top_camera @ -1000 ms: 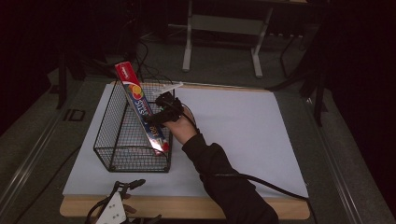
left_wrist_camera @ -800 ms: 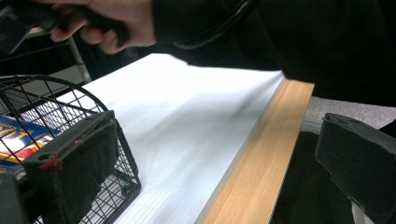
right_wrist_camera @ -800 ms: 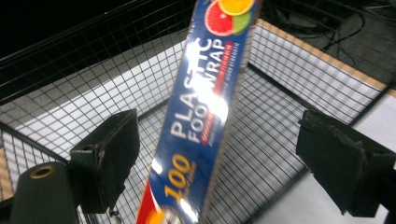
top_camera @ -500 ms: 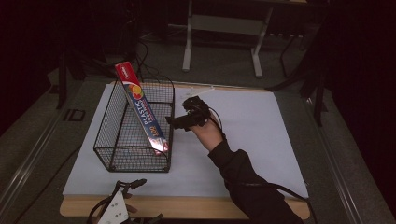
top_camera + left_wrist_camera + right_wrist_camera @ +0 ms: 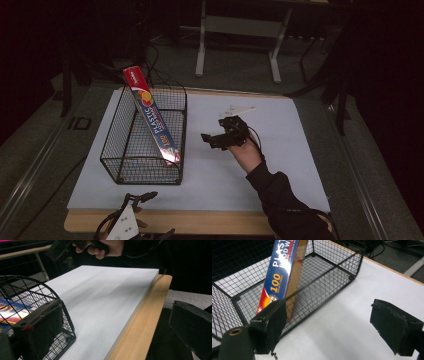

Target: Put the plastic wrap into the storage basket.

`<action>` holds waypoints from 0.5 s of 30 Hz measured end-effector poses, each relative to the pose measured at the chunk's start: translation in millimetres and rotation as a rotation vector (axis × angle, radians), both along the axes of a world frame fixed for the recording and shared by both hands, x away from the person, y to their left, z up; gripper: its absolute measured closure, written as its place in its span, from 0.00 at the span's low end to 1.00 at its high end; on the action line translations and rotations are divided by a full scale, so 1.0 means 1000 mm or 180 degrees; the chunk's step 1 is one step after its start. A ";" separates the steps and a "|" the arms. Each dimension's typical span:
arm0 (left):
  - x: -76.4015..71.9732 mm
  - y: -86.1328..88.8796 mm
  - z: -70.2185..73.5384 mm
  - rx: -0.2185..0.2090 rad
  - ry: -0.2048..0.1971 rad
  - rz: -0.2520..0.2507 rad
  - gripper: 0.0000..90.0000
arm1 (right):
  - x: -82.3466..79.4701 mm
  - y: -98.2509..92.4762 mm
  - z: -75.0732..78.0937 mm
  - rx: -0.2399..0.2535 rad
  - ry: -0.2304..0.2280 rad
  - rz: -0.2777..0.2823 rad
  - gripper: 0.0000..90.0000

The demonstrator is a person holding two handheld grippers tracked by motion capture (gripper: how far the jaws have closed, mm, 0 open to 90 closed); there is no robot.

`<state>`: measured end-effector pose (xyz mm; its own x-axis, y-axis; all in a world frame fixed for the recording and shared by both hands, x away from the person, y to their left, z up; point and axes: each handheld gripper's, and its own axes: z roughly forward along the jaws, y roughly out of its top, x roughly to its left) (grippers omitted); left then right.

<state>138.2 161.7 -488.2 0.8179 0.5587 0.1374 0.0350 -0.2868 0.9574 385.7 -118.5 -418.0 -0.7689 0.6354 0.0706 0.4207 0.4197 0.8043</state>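
One box of plastic wrap [image 5: 152,119] stood tilted inside the wire basket [image 5: 116,145], its lower end on the basket floor at the near right corner and its upper end leaning over the far left rim. The basket sat on the white mat [image 5: 280,145] toward the left edge of the worktop [image 5: 210,222]. The right hand-held gripper [image 5: 216,140] hovered just right of the basket, jaws apart and holding nothing. The left hand-held gripper [image 5: 131,216] rested at the near edge of the worktop, jaws likewise apart and empty. Placement of the box appeared complete; judged remaining work was limited to moving the right hand-held gripper clear.
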 end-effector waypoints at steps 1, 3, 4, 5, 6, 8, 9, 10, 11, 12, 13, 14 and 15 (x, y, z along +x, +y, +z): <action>0.000 0.000 0.000 0.0008 0.0003 -0.0004 0.00 | -0.001 -0.004 -0.001 0.0003 0.0000 -0.0013 0.15; 0.000 0.000 0.000 0.0012 0.0014 -0.0010 0.00 | -0.003 -0.011 -0.005 0.0009 0.0004 -0.0024 0.15; 0.000 0.000 0.000 0.0014 0.0011 -0.0011 0.00 | -0.004 -0.014 -0.007 0.0014 0.0006 -0.0037 0.15; 0.000 -0.001 0.000 0.0011 0.0010 -0.0012 0.00 | -0.006 -0.017 -0.009 0.0010 0.0017 -0.0045 0.15; 0.000 -0.001 0.000 0.0006 0.0014 -0.0014 0.00 | -0.007 -0.020 -0.012 -0.0001 0.0020 -0.0047 0.15; 0.000 -0.001 0.000 0.0007 0.0014 -0.0017 0.00 | -0.009 -0.025 -0.017 -0.0049 0.0014 -0.0081 0.15; 0.000 -0.001 0.000 0.0008 0.0015 -0.0017 0.00 | -0.010 -0.028 -0.020 -0.0067 0.0019 -0.0084 0.16; 0.000 -0.001 -0.001 0.0013 0.0016 -0.0017 0.00 | -0.011 -0.031 -0.022 -0.0068 0.0024 -0.0093 0.16; 0.000 -0.001 -0.001 0.0014 0.0016 -0.0018 0.00 | -0.012 -0.035 -0.025 -0.0071 0.0040 -0.0109 0.16; 0.000 -0.001 -0.001 0.0012 0.0016 -0.0018 0.00 | -0.013 -0.038 -0.028 -0.0058 0.0058 -0.0128 0.15; 0.000 -0.001 -0.001 0.0011 0.0017 -0.0018 0.00 | -0.014 -0.041 -0.030 -0.0040 0.0077 -0.0137 0.15; 0.000 -0.001 -0.001 0.0017 0.0017 -0.0015 0.00 | -0.015 -0.044 -0.033 -0.0034 0.0086 -0.0141 0.15; 0.000 -0.001 -0.001 0.0020 0.0013 -0.0014 0.00 | -0.016 -0.047 -0.035 -0.0030 0.0102 -0.0147 0.15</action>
<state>138.4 160.6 -488.8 0.8209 0.5542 0.1377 0.0376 -0.2930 0.9554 369.9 -165.8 -452.8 -0.7362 0.6709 0.0885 0.4651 0.4067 0.7863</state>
